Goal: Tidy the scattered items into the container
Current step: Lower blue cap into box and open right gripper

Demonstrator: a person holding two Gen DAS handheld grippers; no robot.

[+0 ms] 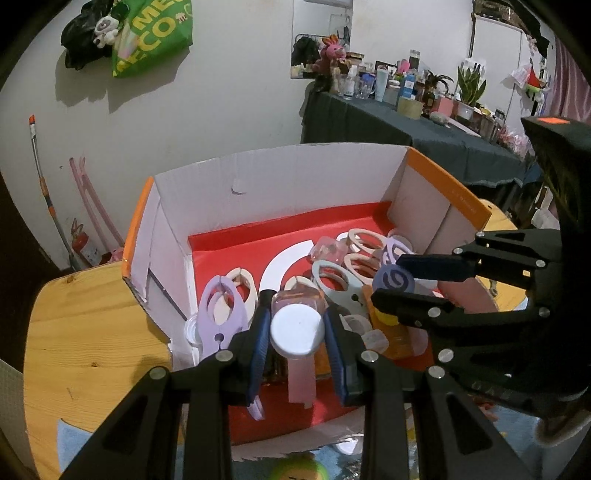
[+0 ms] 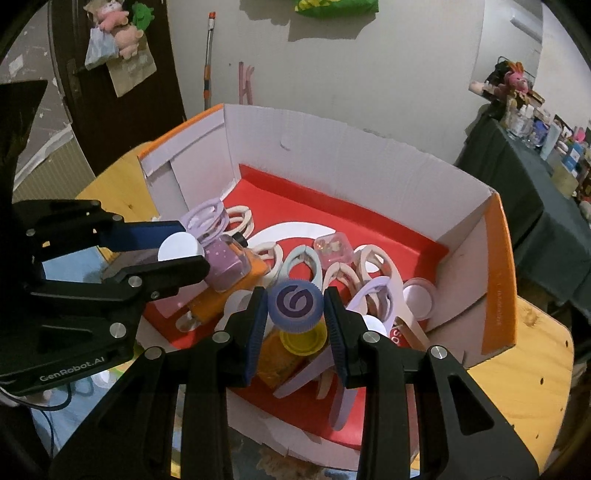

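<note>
from the left wrist we see our left gripper (image 1: 297, 330) clamped on a clear bottle with a silver cap (image 1: 296, 331), held over the open cardboard box (image 1: 280, 177) on the wooden table (image 1: 85, 325); pastel clips (image 1: 221, 314) lie inside. from the right wrist we see our right gripper (image 2: 295, 314) clamped on a purple-capped bottle (image 2: 295, 304), over the same box, above a yellow-capped orange bottle (image 2: 291, 350).

Room: white wall (image 1: 229, 110) w/ green bag (image 1: 155, 37) and black bag (image 1: 79, 40) hung up top. Broom (image 1: 44, 184) leans on wall at left. Dark door (image 2: 122, 92) w/ plush toys (image 2: 122, 26). Side table under dark cloth (image 1: 388, 122), crowded w/ bottles, plants. Bench (image 1: 81, 325): light wood.
</note>
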